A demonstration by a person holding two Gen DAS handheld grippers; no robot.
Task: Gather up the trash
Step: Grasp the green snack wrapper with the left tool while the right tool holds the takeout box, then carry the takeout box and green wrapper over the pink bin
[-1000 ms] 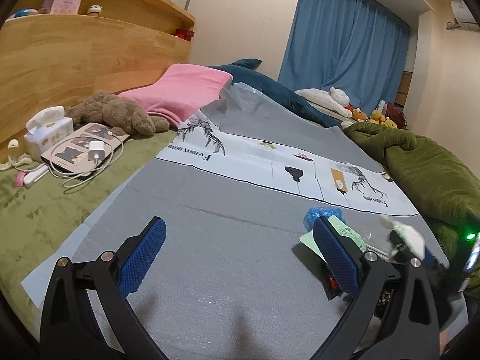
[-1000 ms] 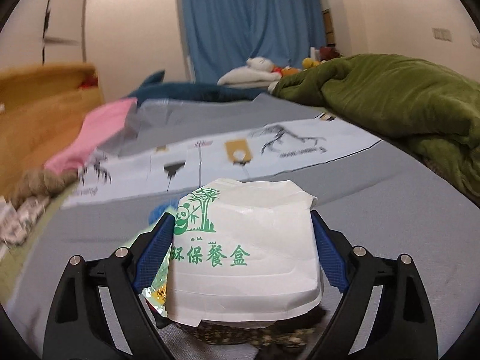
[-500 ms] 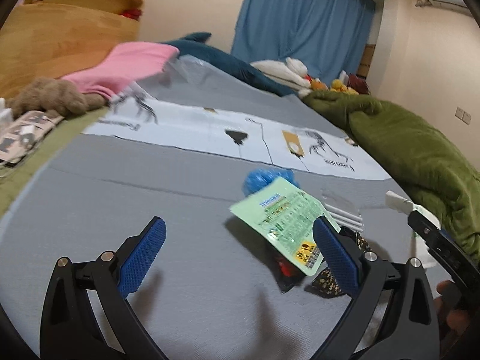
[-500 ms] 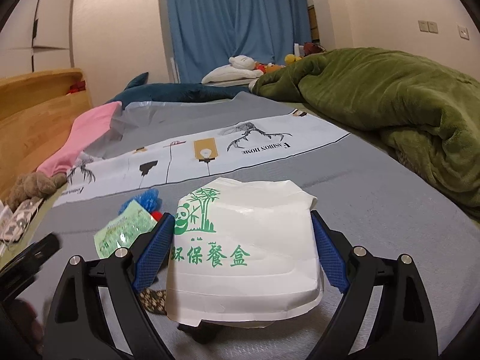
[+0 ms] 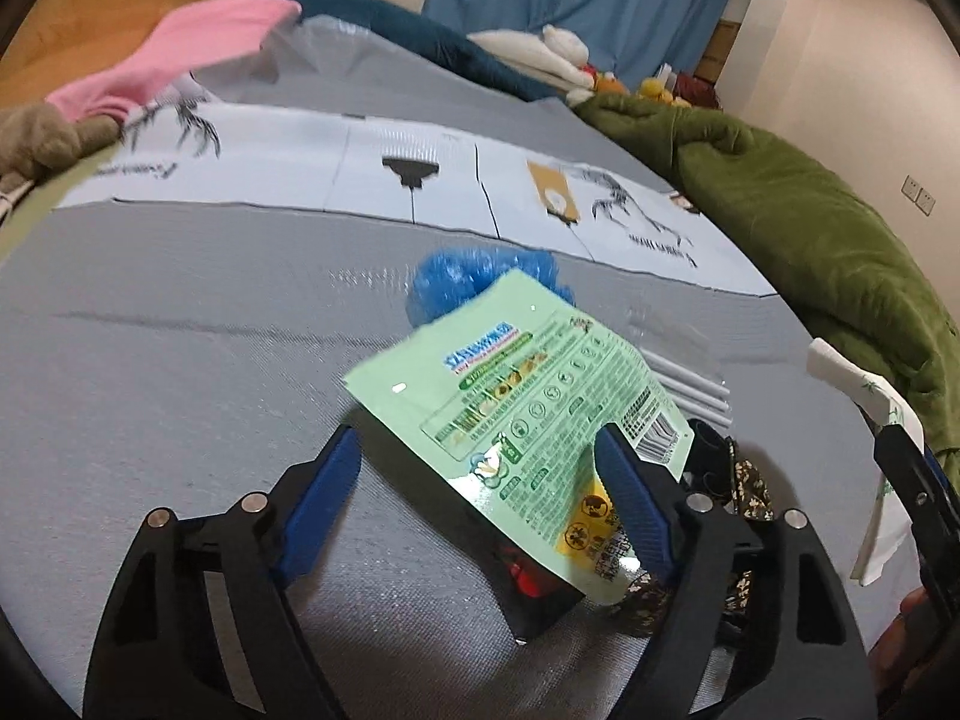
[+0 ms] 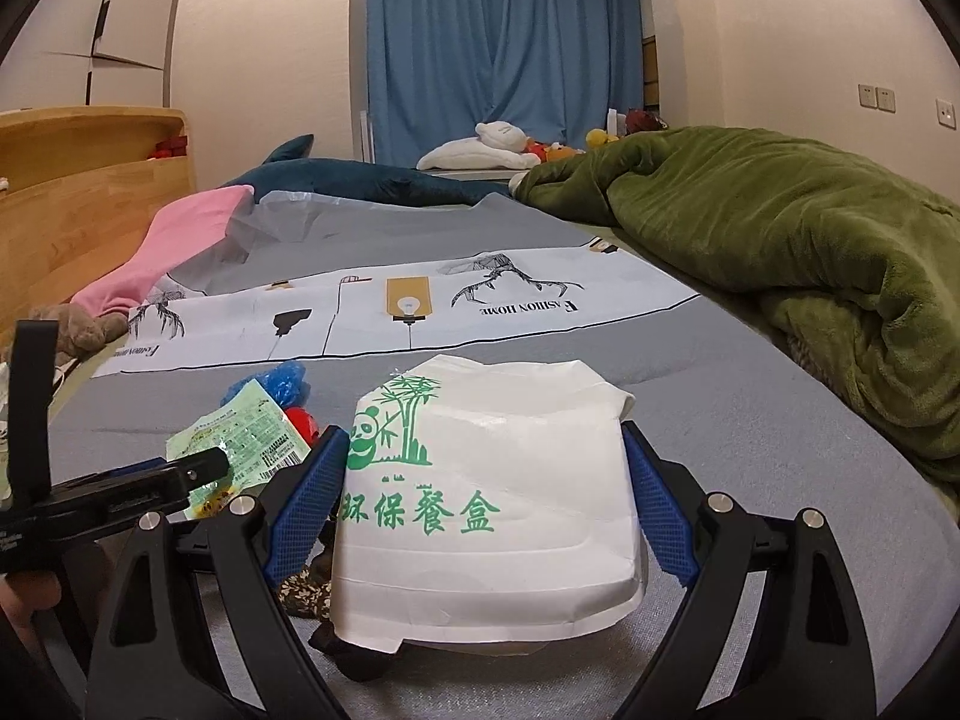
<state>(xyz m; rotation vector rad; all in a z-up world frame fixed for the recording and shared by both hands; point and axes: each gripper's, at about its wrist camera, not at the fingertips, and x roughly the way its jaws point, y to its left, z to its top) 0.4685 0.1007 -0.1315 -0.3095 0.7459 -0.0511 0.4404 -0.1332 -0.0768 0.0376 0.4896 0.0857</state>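
My right gripper (image 6: pixel 483 480) is shut on a white paper meal box (image 6: pixel 486 504) with green panda print, held just above the grey sheet. The box's edge also shows at the right of the left wrist view (image 5: pixel 864 387). My left gripper (image 5: pixel 480 480) is open, its pads on either side of a green foil snack wrapper (image 5: pixel 522 402) that sticks up from the trash pile. The wrapper also shows in the right wrist view (image 6: pixel 246 438). Behind it lie a crumpled blue plastic piece (image 5: pixel 474 276), a red item (image 6: pixel 300 420) and a dark patterned wrapper (image 5: pixel 747 486).
White straws in clear wrap (image 5: pixel 690 384) lie right of the pile. A printed white sheet (image 6: pixel 390 306) crosses the grey bed cover. A green duvet (image 6: pixel 780 264) is bunched at right; a pink pillow (image 5: pixel 180 60), shark plush (image 6: pixel 360 180) and wooden headboard (image 6: pixel 78 192) at left.
My left gripper has swung right and closed in on the trash pile, so the green wrapper now sits between its open pads. My right gripper still holds the meal box.
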